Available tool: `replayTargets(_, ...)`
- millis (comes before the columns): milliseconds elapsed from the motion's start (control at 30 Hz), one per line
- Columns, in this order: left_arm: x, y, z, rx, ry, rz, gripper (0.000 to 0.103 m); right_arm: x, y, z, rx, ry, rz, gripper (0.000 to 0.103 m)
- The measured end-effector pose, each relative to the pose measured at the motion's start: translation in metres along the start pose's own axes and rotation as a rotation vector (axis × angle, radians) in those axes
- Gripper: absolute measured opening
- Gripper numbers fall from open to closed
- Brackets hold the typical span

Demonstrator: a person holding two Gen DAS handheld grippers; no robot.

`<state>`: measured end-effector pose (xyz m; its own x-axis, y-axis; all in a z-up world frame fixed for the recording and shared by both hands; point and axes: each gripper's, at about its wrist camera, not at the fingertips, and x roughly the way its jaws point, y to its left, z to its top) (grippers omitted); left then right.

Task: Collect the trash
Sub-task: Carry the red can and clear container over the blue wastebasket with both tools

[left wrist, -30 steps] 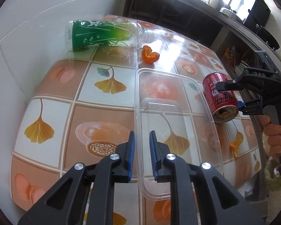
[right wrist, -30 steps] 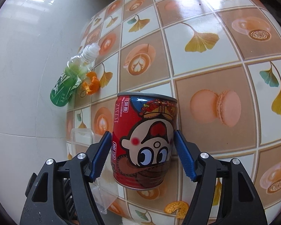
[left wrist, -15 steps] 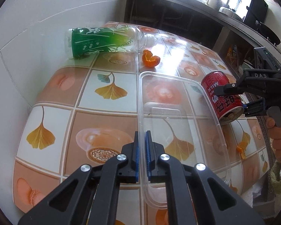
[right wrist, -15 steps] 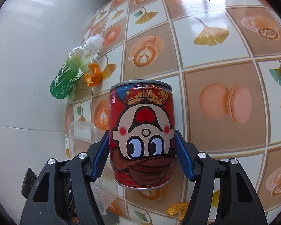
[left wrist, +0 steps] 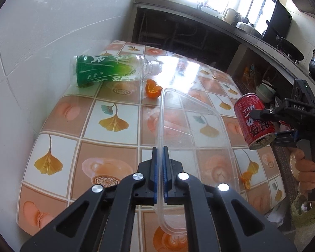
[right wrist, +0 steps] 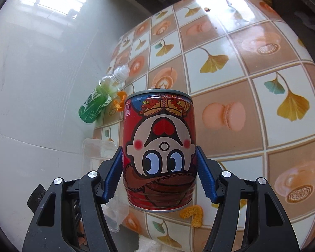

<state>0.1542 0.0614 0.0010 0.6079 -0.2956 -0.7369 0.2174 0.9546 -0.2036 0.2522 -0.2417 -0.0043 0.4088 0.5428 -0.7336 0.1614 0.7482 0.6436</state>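
Observation:
My left gripper [left wrist: 160, 153] is shut on the near rim of a clear plastic tray [left wrist: 197, 134], tilted up off the tiled table [left wrist: 90, 142]. My right gripper [right wrist: 160, 169] is shut on a red milk can [right wrist: 158, 153], held above the table; the can also shows in the left wrist view [left wrist: 253, 120] at the table's right edge. A green-labelled plastic bottle [left wrist: 111, 69] lies on its side by the wall, also in the right wrist view [right wrist: 98, 103]. An orange peel [left wrist: 152, 88] lies next to the bottle.
More orange peel pieces lie near the table's front right edge [left wrist: 246, 180] and below the can [right wrist: 192, 213]. A white tiled wall [left wrist: 42, 31] borders the table's left side. A dark counter with dishes [left wrist: 252, 31] stands behind.
My left gripper closed on the clear tray's rim and lifted that edge. My right gripper raised the can and moved it slightly away from the tray.

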Motion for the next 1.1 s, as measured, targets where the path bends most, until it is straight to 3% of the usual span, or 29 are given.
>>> replayTargets(267, -0.021, -0.057, 0.026, 0.081, -0.064, -0.052, 0.003, -0.096, -0.045, -0.02, 0.043, -0.169, 0.053, 0.062)
replayTargets(400, -0.022, -0.108, 0.039, 0.152, -0.067, -0.13, 0.003, -0.155, -0.081, -0.041, 0.085, -0.295, 0.012, 0.062)
replayTargets(600, -0.003, -0.214, 0.056, 0.306, -0.033, -0.267, 0.003, -0.232, -0.163, -0.096, 0.225, -0.471, -0.143, 0.062)
replayTargets(733, 0.039, -0.292, 0.051, 0.397, 0.074, -0.346, 0.003, -0.246, -0.223, -0.139, 0.36, -0.51, -0.251, 0.062)
replayTargets(867, 0.09, -0.364, 0.033, 0.489, 0.208, -0.385, 0.003, -0.239, -0.284, -0.179, 0.525, -0.495, -0.275, 0.062)
replayTargets(1100, 0.19, -0.461, -0.007, 0.639, 0.415, -0.325, 0.003, -0.21, -0.363, -0.196, 0.705, -0.454, -0.271, 0.062)
